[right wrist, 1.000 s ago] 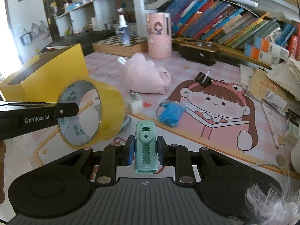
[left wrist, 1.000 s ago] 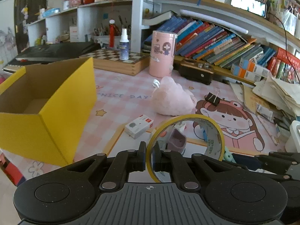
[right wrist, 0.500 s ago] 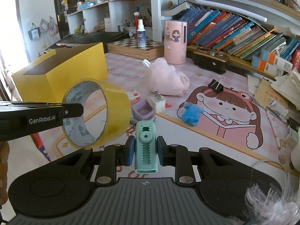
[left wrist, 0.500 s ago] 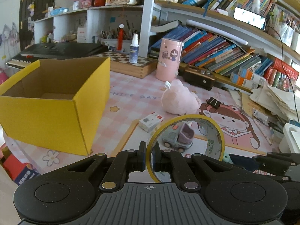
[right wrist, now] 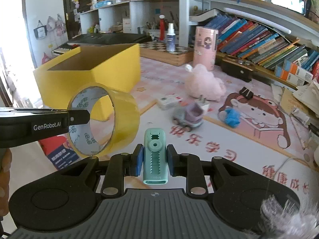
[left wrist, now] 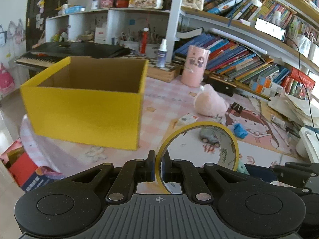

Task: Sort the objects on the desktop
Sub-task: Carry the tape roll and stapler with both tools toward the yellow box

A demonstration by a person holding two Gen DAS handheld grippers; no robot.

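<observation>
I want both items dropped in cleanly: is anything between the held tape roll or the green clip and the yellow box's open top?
Nothing visible. The tape and clip are held short of the box, whose near wall they must clear.

The yellow cardboard box [left wrist: 85, 103] stands open-topped on the left of the table [left wrist: 165, 99], its mouth unobstructed from above; its near wall blocks a low approach. Bare mat lies between the box and the pink plush toy [right wrist: 203, 85]. To the right, clutter crowds the mat: a small white carton [right wrist: 170, 100], a toy car [right wrist: 188, 117], a blue crumpled object [right wrist: 231, 117] and a binder clip [right wrist: 247, 92]. The pink canister [right wrist: 205, 47] and chessboard box [right wrist: 169, 52] close off the back edge.
</observation>
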